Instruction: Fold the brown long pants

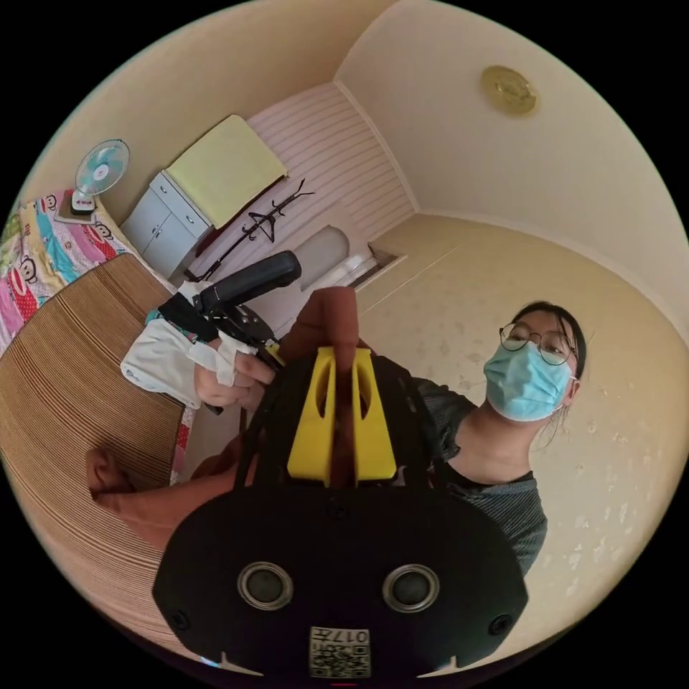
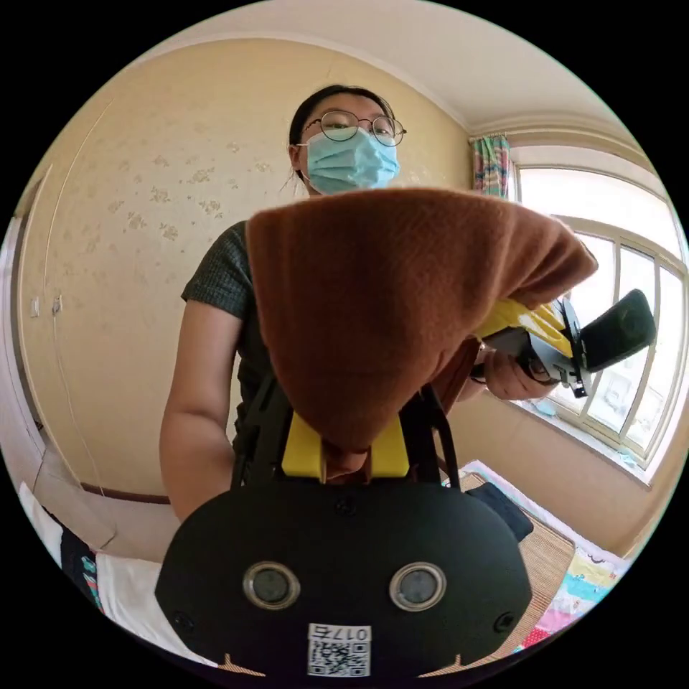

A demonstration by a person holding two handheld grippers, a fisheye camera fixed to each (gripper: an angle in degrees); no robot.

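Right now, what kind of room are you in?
Probably a bedroom in a home: there is a bed with a colourful cartoon sheet under a woven mat, a white cabinet, and a big window.

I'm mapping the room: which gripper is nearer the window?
Left, probably. The left gripper sits on the window's side, holding the brown pants; the right gripper clamps them farther from it.
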